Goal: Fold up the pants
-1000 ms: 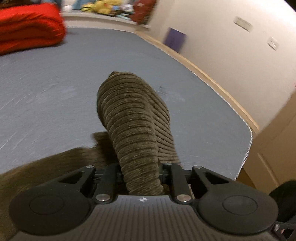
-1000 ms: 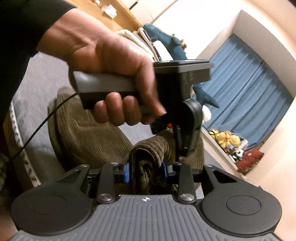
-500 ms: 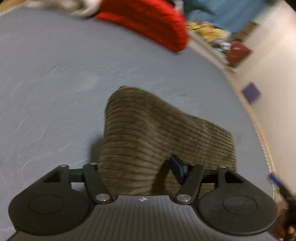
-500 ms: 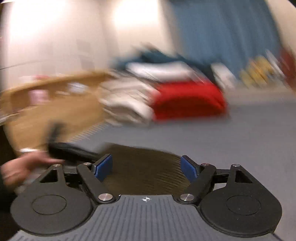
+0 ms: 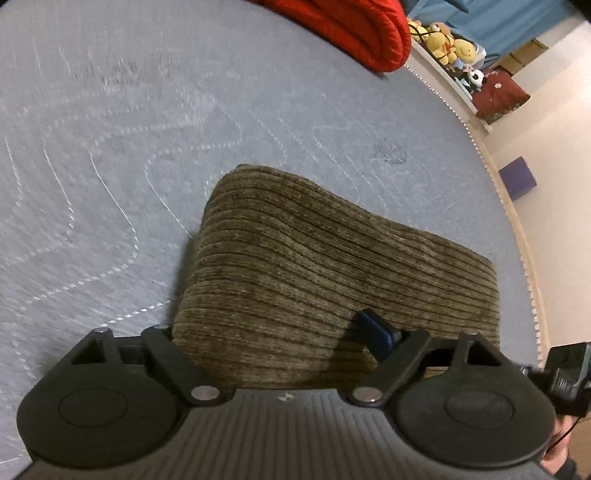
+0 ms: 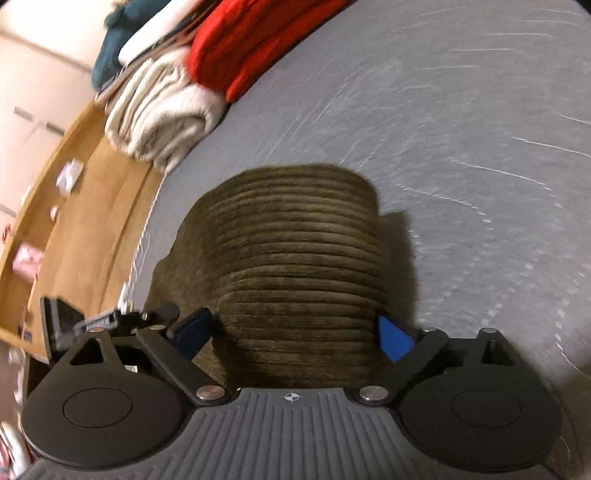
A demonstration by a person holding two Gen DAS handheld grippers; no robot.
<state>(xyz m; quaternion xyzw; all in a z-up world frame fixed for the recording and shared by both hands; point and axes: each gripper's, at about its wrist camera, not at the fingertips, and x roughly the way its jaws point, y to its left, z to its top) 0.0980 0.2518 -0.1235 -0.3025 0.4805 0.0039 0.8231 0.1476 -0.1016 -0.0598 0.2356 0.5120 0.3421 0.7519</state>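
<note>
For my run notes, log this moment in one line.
task: fold pants | left gripper: open, around pants | right gripper: open, around pants | pants: folded bundle on bed

Loads of open grey mattress [image 5: 147, 129] beyond the folded pants [image 5: 314, 266]. The far end is blocked by a red blanket [image 5: 351, 29] and cream towels [image 6: 162, 110]; toys [image 5: 450, 48] line the side ledge.
</note>
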